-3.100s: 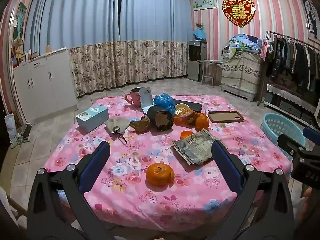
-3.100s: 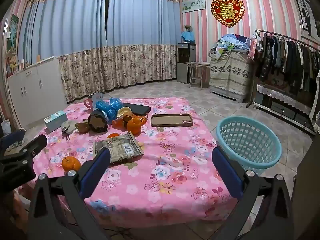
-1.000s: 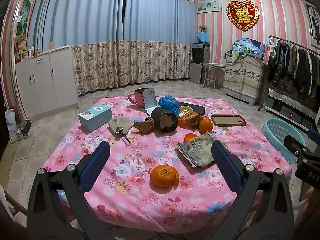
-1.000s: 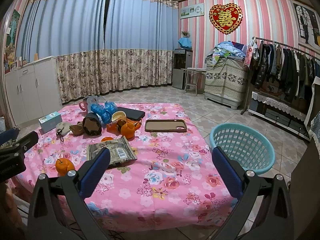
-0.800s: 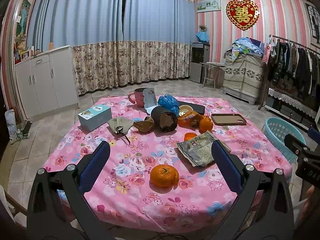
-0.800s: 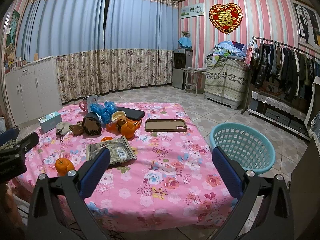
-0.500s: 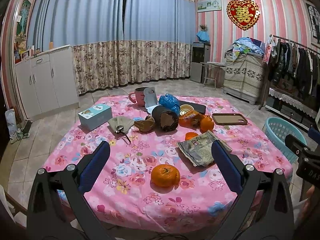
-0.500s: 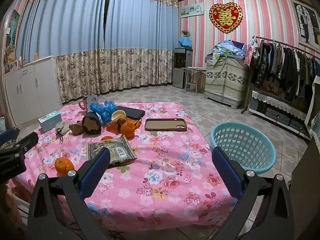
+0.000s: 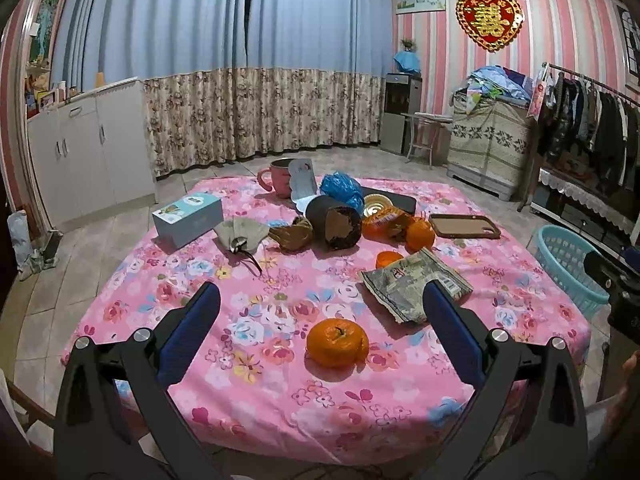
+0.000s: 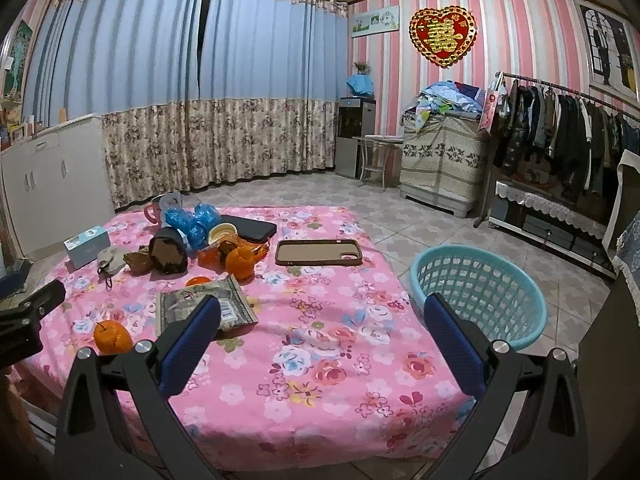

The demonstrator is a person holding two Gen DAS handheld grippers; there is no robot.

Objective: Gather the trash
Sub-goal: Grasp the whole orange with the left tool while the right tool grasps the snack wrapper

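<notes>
The nearest piece of trash is the crumpled snack wrapper [image 10: 202, 307], lying flat on the pink floral tablecloth [image 10: 320, 360] just beyond a whole orange [image 9: 337, 342]; farther back sits a huddle of peel, a blue plastic bag [image 9: 340, 189] and a dark torn container [image 9: 334, 226], mixed with keepers such as the phone case [image 10: 319, 252] and the tissue box [image 9: 188, 220]. Nothing has been picked up yet — this looks like the opening step, choosing a first piece. The left gripper [image 9: 320, 308] hangs short of the near table edge with its jaws spread wide and empty; the right gripper [image 10: 320, 312] is likewise wide open and holds nothing. The next move probably calls for one gripper to drop to the wrapper and pinch a raised edge, since it lies flat and thin. The teal basket [image 10: 478, 288] stands on the floor just beside the table's right edge, so the carry is short and unobstructed — the cloth's right half is bare, though the overhanging hem could snag a low pass.
</notes>
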